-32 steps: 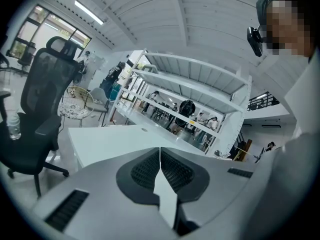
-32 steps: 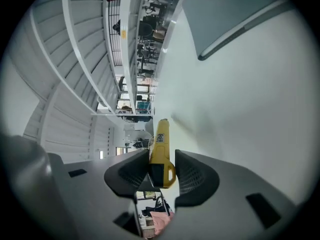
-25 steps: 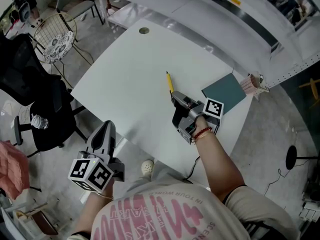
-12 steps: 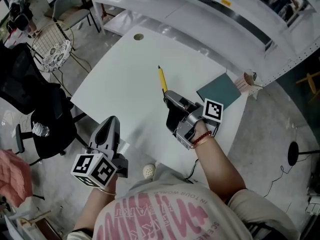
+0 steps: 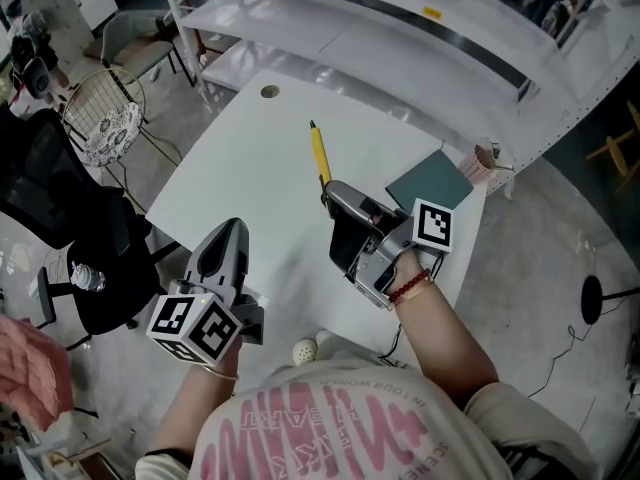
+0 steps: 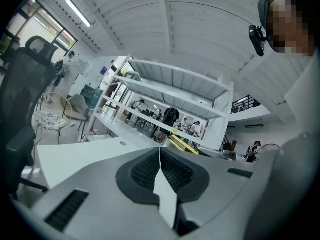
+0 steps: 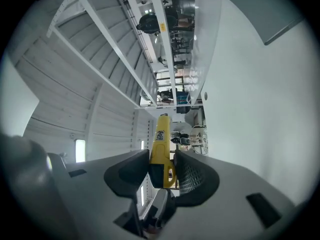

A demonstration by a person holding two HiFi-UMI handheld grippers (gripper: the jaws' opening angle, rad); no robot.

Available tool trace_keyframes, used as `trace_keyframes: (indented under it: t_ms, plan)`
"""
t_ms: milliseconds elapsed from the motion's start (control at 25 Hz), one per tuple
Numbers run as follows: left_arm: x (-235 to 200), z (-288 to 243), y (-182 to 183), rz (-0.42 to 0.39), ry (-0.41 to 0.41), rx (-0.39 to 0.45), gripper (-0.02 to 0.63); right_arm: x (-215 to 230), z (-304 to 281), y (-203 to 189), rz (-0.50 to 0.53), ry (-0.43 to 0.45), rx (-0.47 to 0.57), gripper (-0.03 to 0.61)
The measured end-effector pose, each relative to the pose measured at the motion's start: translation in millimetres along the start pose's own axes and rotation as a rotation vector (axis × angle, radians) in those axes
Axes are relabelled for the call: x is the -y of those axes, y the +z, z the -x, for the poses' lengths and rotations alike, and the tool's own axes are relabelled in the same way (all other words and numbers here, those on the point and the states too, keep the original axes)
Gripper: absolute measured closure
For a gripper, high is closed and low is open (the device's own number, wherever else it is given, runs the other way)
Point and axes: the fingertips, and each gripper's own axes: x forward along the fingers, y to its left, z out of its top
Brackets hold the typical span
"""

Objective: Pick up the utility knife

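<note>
Two grippers show here, and only one has to do with the knife. The grey right gripper (image 5: pixel 335 196) has its jaws closed onto the dark butt end of the slim yellow plastic utility knife (image 5: pixel 319 153). They stand fairly wide apart because the handle fills the gap between them. In the right gripper view the ribbed pads press on both flanks of the knife (image 7: pixel 161 144), and the rest of the yellow body runs straight out along the line of the jaws.

From the head view that long axis points from the gripper toward about 11 o'clock. The narrow tip lies farthest from the hand, above the middle of the white rectangular table (image 5: pixel 250 158). Behind the knife the right gripper view shows only white shelving, so I judge it to be clear of the tabletop.

The grey left gripper (image 5: pixel 232 230) sits at roughly 8 o'clock from the knife, well apart from it near the table's near edge. Its jaws (image 6: pixel 160 159) are pressed together with nothing between them. A flat teal pad (image 5: pixel 430 180) lies at about 3 o'clock from the right gripper.
</note>
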Motion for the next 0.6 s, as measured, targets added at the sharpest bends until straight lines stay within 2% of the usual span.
trace_keyframes:
  t_ms: [400,600]
  plan:
    - [27.2,-4.5,37.7,-0.033,-0.064,0.064,0.589,-53.2,1.6,-25.2,0.060,0.088,-0.034,0.402]
    - [32.5,14.7,44.0,-0.025,-0.080,0.103,0.589,-73.5,6.0,-58.7,0.112,0.124,-0.050,0.400]
